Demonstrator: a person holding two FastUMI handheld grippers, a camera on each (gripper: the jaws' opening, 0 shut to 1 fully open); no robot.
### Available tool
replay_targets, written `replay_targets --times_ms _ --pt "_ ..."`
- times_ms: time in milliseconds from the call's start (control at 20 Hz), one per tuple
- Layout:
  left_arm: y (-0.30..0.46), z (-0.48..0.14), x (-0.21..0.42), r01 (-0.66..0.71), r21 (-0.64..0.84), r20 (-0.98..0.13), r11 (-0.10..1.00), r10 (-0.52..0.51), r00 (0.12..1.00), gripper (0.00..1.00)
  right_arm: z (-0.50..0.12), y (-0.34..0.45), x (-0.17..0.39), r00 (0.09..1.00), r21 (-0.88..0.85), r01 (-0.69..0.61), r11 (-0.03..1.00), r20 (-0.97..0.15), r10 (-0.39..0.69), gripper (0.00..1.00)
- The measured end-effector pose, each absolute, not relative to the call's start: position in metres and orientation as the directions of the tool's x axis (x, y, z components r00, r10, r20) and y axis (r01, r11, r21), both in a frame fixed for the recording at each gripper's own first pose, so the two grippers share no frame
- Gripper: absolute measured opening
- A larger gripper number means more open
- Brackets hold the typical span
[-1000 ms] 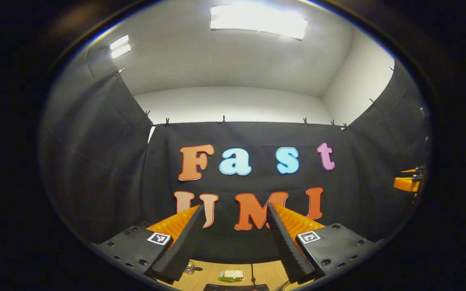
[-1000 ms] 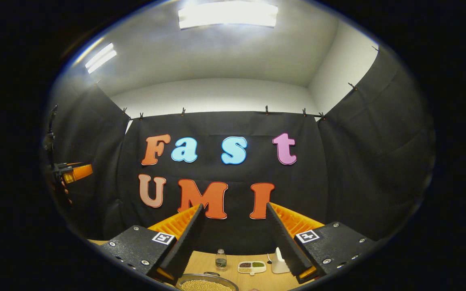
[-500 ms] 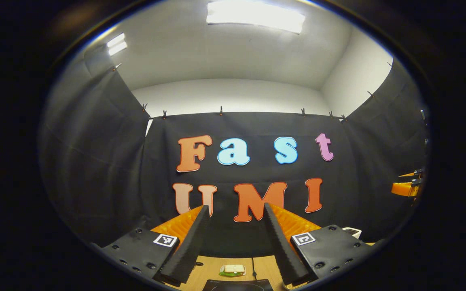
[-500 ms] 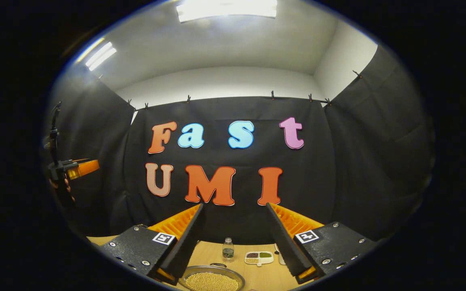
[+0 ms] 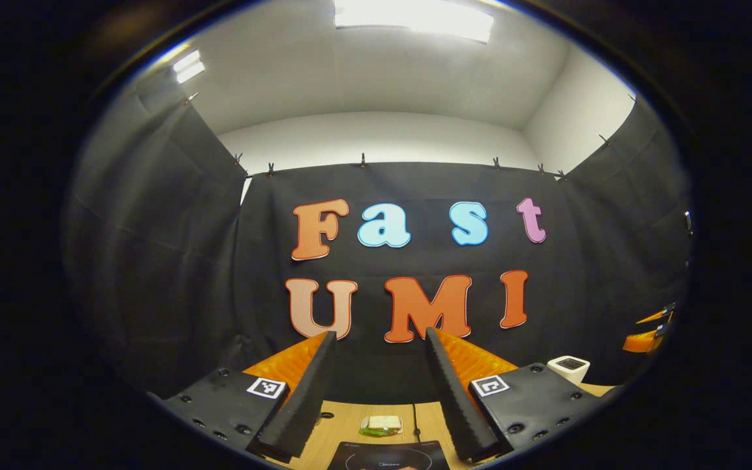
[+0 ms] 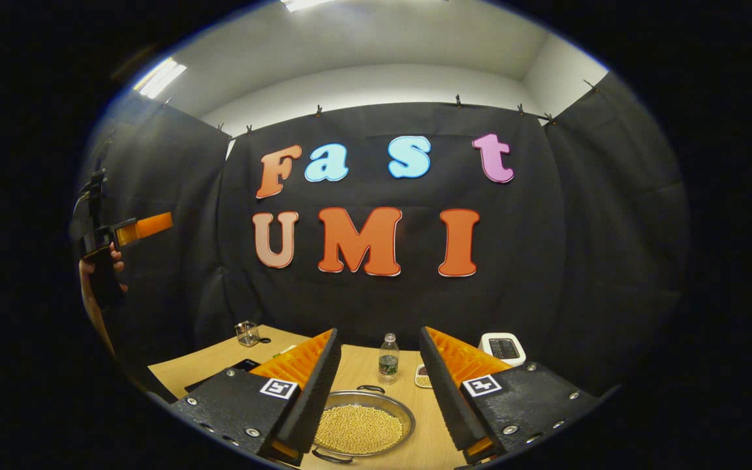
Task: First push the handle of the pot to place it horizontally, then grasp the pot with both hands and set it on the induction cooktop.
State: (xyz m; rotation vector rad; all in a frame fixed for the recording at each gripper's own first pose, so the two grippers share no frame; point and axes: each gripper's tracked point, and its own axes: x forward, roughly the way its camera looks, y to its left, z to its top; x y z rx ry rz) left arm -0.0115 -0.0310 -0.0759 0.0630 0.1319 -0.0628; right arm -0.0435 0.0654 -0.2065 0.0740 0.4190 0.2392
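Note:
In the right gripper view a shallow metal pot (image 6: 360, 427) full of pale beans sits on the wooden table (image 6: 209, 362), low between my fingers. One loop handle (image 6: 371, 389) is on its far rim and another at its near rim. My right gripper (image 6: 379, 333) hangs open above it, touching nothing. A dark flat corner of the induction cooktop (image 6: 239, 367) lies to the pot's left. In the left gripper view the cooktop (image 5: 389, 457) is just below my open left gripper (image 5: 380, 333). The left gripper (image 6: 151, 226), held by a hand (image 6: 98, 274), is high at the left.
A small bottle (image 6: 388, 358), a little sectioned dish (image 6: 423, 377) and a white device (image 6: 502, 348) stand behind the pot. A glass jar (image 6: 245, 333) is at the table's far left. Behind the cooktop lies a small white and green item (image 5: 381, 424).
Both gripper views have tipped downward, so more of the table shows. The whole pot has come into the right gripper view, and more of the cooktop into the left one. Both grippers stayed open.

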Motion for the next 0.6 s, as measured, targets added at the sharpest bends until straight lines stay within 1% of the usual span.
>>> replay_targets --times_ms 100,150,200,250,350,400,450,550,600 --pt "-0.03 -0.082 -0.009 0.065 0.068 -0.145 0.996 -0.054 0.988 0.88 -0.234 0.08 -0.056 0.836 0.138 -0.262 0.955 -0.462 0.297 0.74" --pt "-0.031 -0.086 -0.009 0.067 0.072 -0.149 0.995 -0.055 0.987 0.9 -0.249 0.088 -0.063 0.808 0.151 -0.283 0.947 -0.494 0.32 0.71" --pt "-0.031 -0.087 -0.009 0.065 0.078 -0.15 0.995 -0.053 0.987 0.88 -0.261 0.096 -0.068 0.784 0.162 -0.3 0.94 -0.52 0.339 0.69" --pt "-0.031 -0.088 -0.009 0.065 0.082 -0.151 0.995 -0.052 0.987 0.88 -0.272 0.105 -0.072 0.758 0.17 -0.318 0.933 -0.545 0.358 0.66" --pt "-0.03 -0.092 -0.01 0.066 0.086 -0.15 0.994 -0.053 0.987 0.9 -0.295 0.119 -0.082 0.71 0.176 -0.348 0.921 -0.592 0.382 0.62" --pt "-0.03 -0.094 -0.01 0.07 0.085 -0.15 0.994 -0.056 0.987 0.88 -0.306 0.125 -0.088 0.682 0.181 -0.364 0.914 -0.616 0.394 0.61" --pt "-0.027 -0.095 -0.008 0.067 0.084 -0.149 0.994 -0.054 0.987 0.91 -0.317 0.132 -0.096 0.655 0.189 -0.377 0.907 -0.638 0.405 0.58" --pt "-0.02 -0.099 -0.006 0.05 0.081 -0.154 0.996 -0.037 0.987 0.9 -0.335 0.143 -0.111 0.595 0.215 -0.395 0.893 -0.681 0.427 0.55" --pt "-0.016 -0.103 -0.006 0.042 0.079 -0.159 0.996 -0.029 0.987 0.88 -0.345 0.149 -0.119 0.562 0.231 -0.404 0.885 -0.7 0.44 0.53"
